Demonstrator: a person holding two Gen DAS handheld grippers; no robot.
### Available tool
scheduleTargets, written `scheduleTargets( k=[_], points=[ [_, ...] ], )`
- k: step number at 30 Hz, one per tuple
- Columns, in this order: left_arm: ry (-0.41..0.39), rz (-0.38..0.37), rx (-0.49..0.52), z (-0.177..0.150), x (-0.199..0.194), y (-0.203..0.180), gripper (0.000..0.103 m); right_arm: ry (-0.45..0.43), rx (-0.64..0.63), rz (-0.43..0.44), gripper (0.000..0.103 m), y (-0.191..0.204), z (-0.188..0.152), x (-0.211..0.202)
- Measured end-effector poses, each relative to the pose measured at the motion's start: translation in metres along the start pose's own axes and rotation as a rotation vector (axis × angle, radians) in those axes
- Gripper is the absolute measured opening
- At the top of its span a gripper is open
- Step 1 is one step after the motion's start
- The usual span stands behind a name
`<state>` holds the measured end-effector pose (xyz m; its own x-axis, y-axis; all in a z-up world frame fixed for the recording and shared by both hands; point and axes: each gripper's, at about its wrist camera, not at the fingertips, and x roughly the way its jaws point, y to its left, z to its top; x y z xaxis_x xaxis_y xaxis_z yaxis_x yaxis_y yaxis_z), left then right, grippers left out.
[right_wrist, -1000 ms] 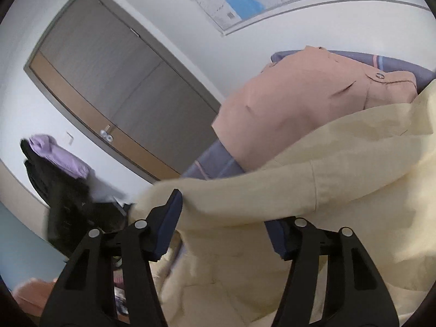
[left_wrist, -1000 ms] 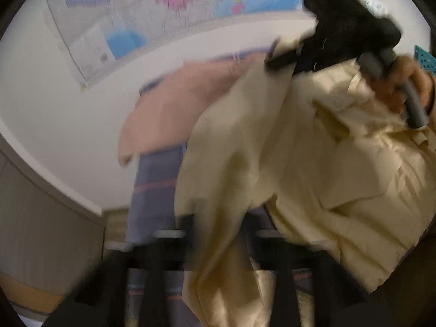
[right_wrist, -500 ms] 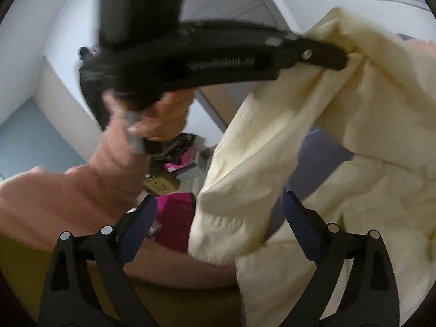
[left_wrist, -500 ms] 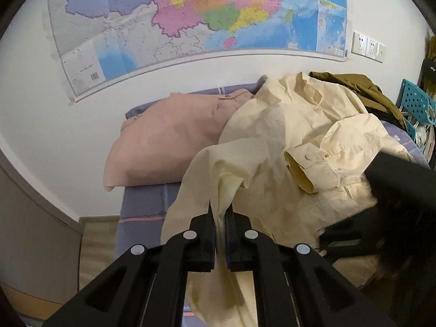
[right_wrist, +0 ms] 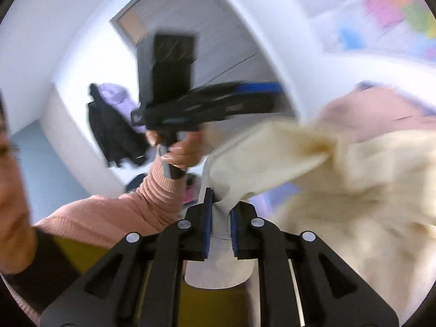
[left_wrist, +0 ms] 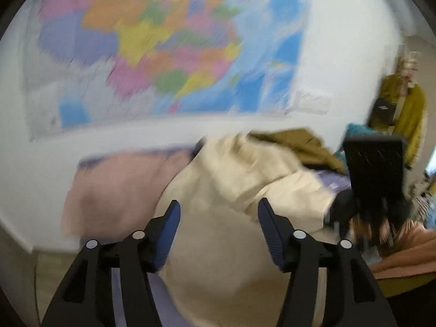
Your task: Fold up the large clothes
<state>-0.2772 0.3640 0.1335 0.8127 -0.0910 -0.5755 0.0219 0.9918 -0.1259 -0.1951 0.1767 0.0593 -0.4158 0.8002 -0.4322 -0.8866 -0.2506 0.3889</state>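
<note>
Left tool now released, jaws apart; right tool clamped on cream shirt.
Best regrasp opposite edge, pull taut.

bright even indoor light | heavy motion blur, both views | fisheye edges bowed, dark corners

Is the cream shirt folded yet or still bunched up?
Still bunched up: the cream shirt lies in a rumpled heap beside the pink garment, one edge pinched in the right tongs; the left tongs are open.
</note>
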Motion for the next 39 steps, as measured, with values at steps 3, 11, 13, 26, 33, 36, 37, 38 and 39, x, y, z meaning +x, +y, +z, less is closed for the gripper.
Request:
scheduleTargets(
  k=[3, 11, 13, 26, 33, 36, 37, 38, 39],
  points=[
    [-0.054, -0.039, 0.033, 0.001, 0.004, -0.011, 0.07, 0.007, 0.023, -0.235, 0.012, -0.008, -0.014, -0.066],
    [0.225, 0.093, -0.003, -0.055, 0.115, 0.004, 0.069, 0.285, 0.324, -0.59, 0.044, -0.084, -0.102, -0.119],
    [0.299, 0.081, -0.009, -0.077, 0.134, 0.01, 0.069, 0.206, 0.343, -0.579, 0.066, -0.093, -0.098, -0.132],
    [0.334, 0.061, -0.084, -0.115, 0.136, 0.025, 0.069, 0.052, 0.444, -0.264, 0.077, -0.22, 0.023, -0.016],
    [0.335, 0.026, -0.135, -0.128, 0.146, 0.039, 0.07, 0.135, 0.499, -0.143, 0.016, -0.253, 0.041, 0.037],
    [0.327, 0.002, -0.153, -0.133, 0.146, 0.047, 0.07, 0.136, 0.315, -0.228, 0.01, -0.226, 0.082, 0.028],
    [0.324, -0.001, -0.156, -0.134, 0.146, 0.047, 0.07, 0.146, 0.28, -0.248, 0.01, -0.22, 0.092, 0.028],
    [0.316, -0.006, -0.16, -0.135, 0.145, 0.049, 0.07, 0.161, 0.24, -0.287, 0.009, -0.218, 0.105, 0.031],
    [0.312, -0.014, -0.16, -0.135, 0.144, 0.05, 0.07, 0.171, 0.181, -0.346, 0.005, -0.215, 0.118, 0.037]
  ],
)
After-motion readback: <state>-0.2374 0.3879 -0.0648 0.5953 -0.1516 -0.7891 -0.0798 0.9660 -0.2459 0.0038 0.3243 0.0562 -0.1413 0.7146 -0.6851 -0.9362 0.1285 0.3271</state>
